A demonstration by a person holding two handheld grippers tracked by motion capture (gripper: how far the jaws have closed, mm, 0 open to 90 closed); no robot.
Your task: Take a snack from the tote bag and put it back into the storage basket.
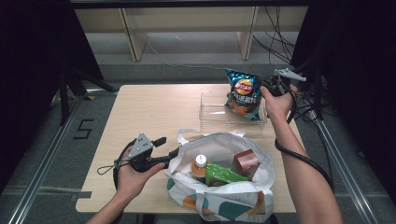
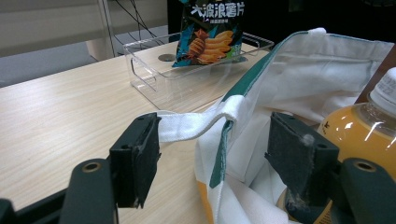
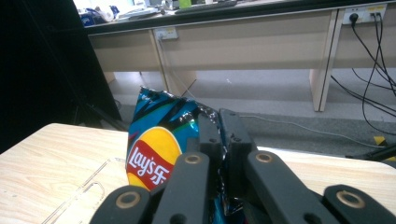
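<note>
A blue Lay's chip bag (image 1: 243, 93) hangs upright over the clear plastic tray (image 1: 210, 116), its lower end inside the tray. My right gripper (image 1: 264, 89) is shut on the bag's right edge; in the right gripper view the jaws (image 3: 219, 126) pinch the crinkled foil of the chip bag (image 3: 154, 149). A white tote bag (image 1: 224, 198) with teal patches stands at the table's front. My left gripper (image 1: 169, 145) is open at the tote's left rim, with the white handle strap (image 2: 187, 126) and the rim of the tote (image 2: 280, 84) between its jaws (image 2: 215, 163).
Inside the tote stand an orange drink bottle (image 1: 200, 167), a green box (image 1: 224, 173) and a brown box (image 1: 245, 162). The bottle (image 2: 364, 126) sits close to my left gripper's right jaw. The wooden table (image 1: 149, 107) is bare on its left half. Cables hang past the right edge.
</note>
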